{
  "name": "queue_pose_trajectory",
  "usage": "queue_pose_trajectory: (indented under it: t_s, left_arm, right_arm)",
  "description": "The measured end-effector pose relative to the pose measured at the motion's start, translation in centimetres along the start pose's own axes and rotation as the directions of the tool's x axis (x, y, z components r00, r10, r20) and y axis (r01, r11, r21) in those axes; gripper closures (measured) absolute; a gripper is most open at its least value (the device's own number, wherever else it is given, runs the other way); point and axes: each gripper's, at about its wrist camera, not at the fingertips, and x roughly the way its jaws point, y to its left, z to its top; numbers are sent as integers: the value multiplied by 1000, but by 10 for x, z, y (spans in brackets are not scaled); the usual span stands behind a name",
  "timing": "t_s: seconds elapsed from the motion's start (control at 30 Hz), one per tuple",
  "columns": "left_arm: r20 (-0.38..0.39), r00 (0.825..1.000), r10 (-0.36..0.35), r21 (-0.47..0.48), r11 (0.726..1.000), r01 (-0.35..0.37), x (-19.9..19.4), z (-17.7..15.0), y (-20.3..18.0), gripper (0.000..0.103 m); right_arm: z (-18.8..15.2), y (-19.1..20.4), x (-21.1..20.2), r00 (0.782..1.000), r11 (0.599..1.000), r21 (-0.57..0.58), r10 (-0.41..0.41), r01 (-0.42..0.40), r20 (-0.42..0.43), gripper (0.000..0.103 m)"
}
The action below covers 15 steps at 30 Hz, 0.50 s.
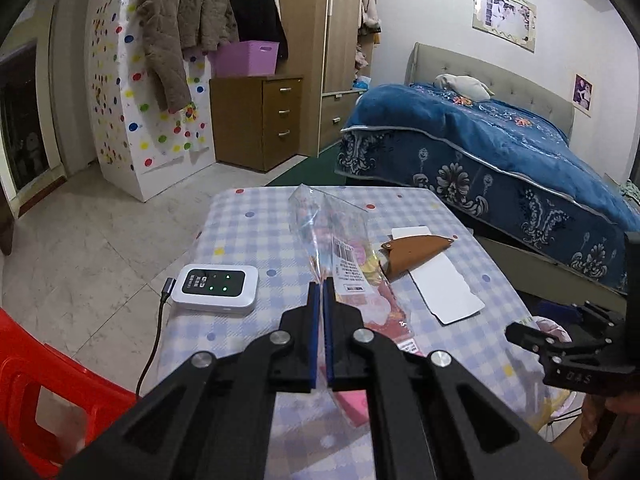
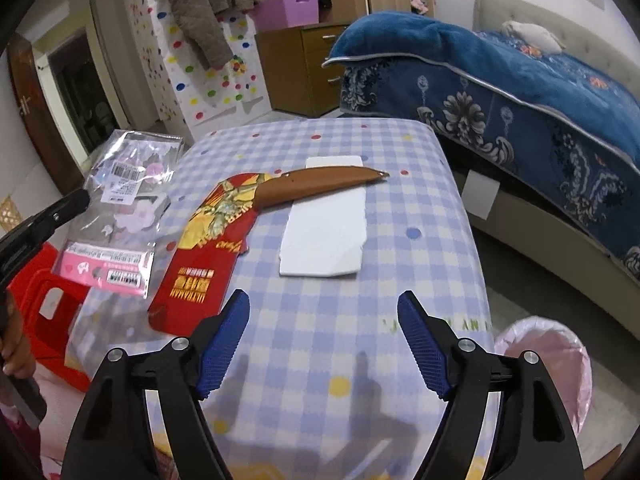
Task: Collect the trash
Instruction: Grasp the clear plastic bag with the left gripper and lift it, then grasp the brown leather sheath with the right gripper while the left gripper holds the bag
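The left gripper [image 1: 320,280] has its 2 blue-padded fingers pressed together on the edge of a clear plastic wrapper [image 1: 320,228], which stands up above the table in the left wrist view and hangs off the table's left side in the right wrist view [image 2: 120,208]. The right gripper [image 2: 324,308] has its jaws wide apart and holds nothing, hovering low over the checked tablecloth [image 2: 360,340]. Ahead of it on the cloth lie a red printed packet [image 2: 208,248], a brown leather sheath [image 2: 316,184] resting partly over the packet's far end, and a torn white card [image 2: 324,236] under the sheath's tip. Off to the left sits a small white device with green lights [image 1: 216,288], plugged into a dark cable. Just past the table's right edge, low down, is a bin lined with a pink bag [image 2: 544,364]. Likely risks: the thin wrapper could slip from the pinch as it is carried across, since only its edge is held; its loose tail could drag the packet or sheath off the table; and a grab at the flat packet might snag the tablecloth instead.
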Motion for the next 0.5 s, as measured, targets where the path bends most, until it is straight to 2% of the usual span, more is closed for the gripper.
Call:
queue_pose_trajectory:
  t_s: [0.27, 0.4, 0.5]
  left_arm:
    - [-15, 1000, 15, -21, 1000, -15, 29, 7, 16, 103]
    - [-20, 1000, 19, -43, 999, -20, 45, 14, 30, 103]
    - [-22, 1000, 12, -59, 998, -14, 52, 17, 37, 103]
  right_arm:
    - [42, 24, 53, 999, 998, -35, -49, 49, -7, 27]
    - [58, 37, 80, 998, 996, -60, -65, 63, -26, 32]
    - [69, 46, 97, 997, 996, -59, -74, 72, -32, 33]
